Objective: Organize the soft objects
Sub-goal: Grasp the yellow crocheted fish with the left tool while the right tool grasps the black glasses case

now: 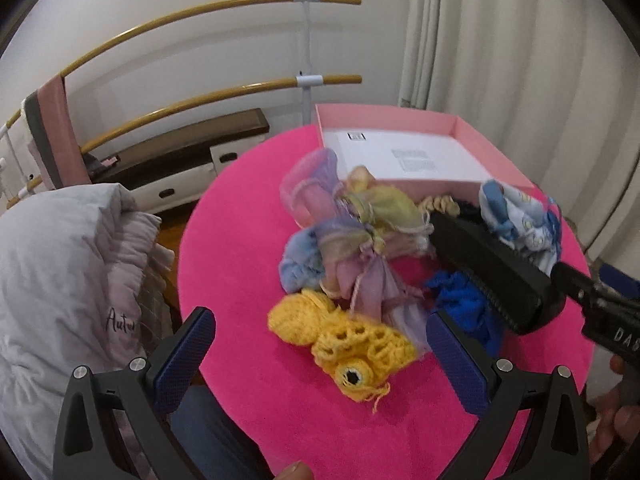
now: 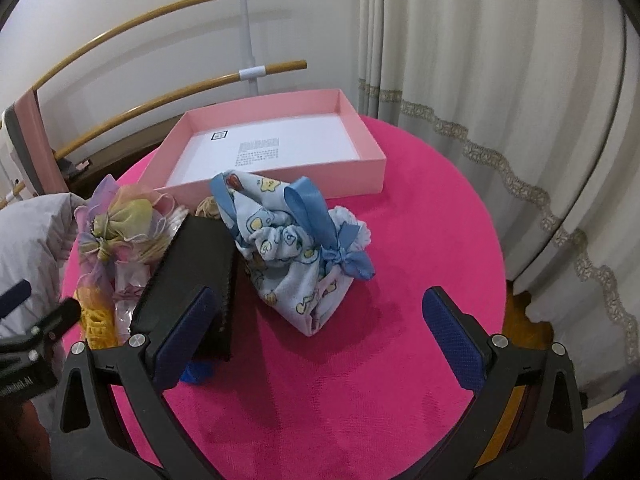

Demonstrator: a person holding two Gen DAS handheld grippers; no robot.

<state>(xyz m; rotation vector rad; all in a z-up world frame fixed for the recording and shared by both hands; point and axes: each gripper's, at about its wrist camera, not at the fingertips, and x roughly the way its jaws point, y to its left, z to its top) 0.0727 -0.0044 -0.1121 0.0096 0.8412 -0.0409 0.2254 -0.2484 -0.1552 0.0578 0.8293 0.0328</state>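
Since the pink box [image 2: 280, 148] at the desk's [image 2: 400, 360] far edge holds no soft things yet, I hover both sets of fingers spread apart and empty: my right gripper [image 2: 320, 340] faces the blue printed pouch [image 2: 288, 256] mid-desk, my left gripper [image 1: 320, 356] the yellow crochet piece [image 1: 348, 344] near the pile.

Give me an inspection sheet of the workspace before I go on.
Surface: round pink table.
Job's things: pink box at the far side, only a printed sheet inside; blue print pouch in front of it; organza bags, yellow crochet piece and blue cloth piled together.
Clutter: nothing seen.
Grippers: left gripper and right gripper, jaws open, both empty.
Cables: nothing seen.
Surroundings: curtain, wall rails, grey bedding.
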